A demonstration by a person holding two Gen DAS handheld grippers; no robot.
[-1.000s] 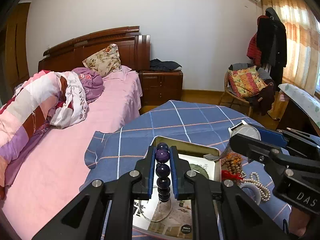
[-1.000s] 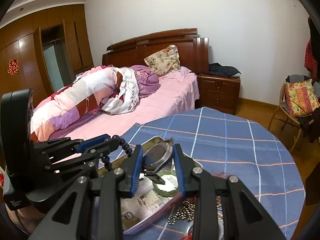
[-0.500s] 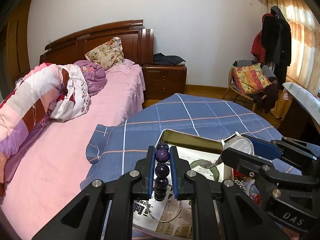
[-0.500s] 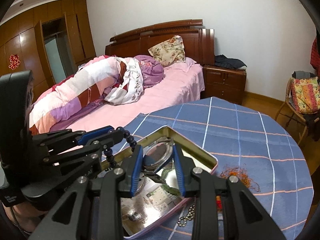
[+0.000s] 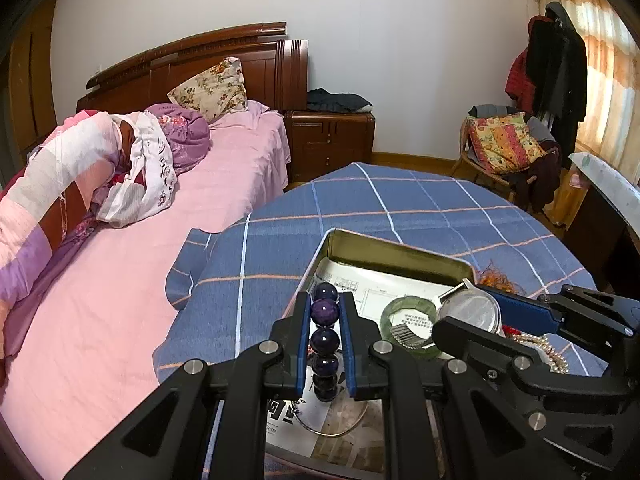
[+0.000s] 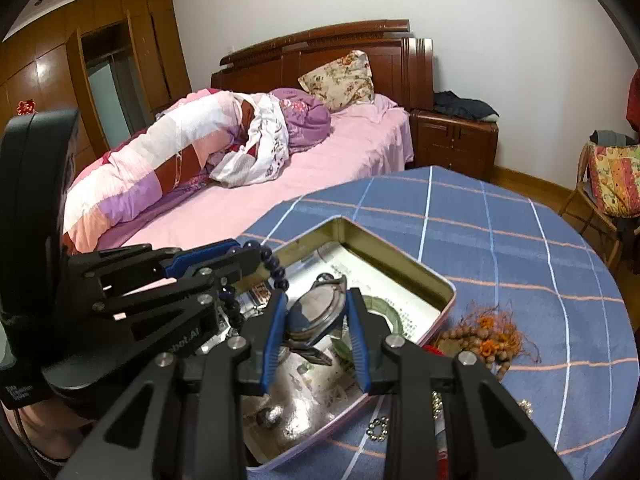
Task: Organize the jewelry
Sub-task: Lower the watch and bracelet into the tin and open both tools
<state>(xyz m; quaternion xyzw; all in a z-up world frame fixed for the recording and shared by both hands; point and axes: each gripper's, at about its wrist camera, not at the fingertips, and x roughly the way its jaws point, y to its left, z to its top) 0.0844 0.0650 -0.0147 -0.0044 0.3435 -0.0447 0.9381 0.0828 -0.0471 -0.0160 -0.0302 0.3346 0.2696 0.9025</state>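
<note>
My left gripper (image 5: 324,312) is shut on a purple bead bracelet (image 5: 325,338) and holds it over the near left part of the open metal tin (image 5: 396,249). My right gripper (image 6: 316,304) is shut on a silver wristwatch (image 6: 318,314) and holds it over the tin (image 6: 400,256). The watch also shows in the left wrist view (image 5: 472,312). A green jade bangle (image 5: 406,314) and a thin wire hoop (image 5: 336,424) lie in the tin on printed paper.
The tin sits on a round table with a blue checked cloth (image 5: 420,208). Right of the tin lie wooden beads with orange tassels (image 6: 484,336), a pearl string (image 5: 548,352) and small metal beads (image 6: 378,426). A pink bed (image 5: 120,300) stands left.
Both grippers have moved closer over the tin and lower, still holding the bracelet and the watch. The tin now fills more of both views.
</note>
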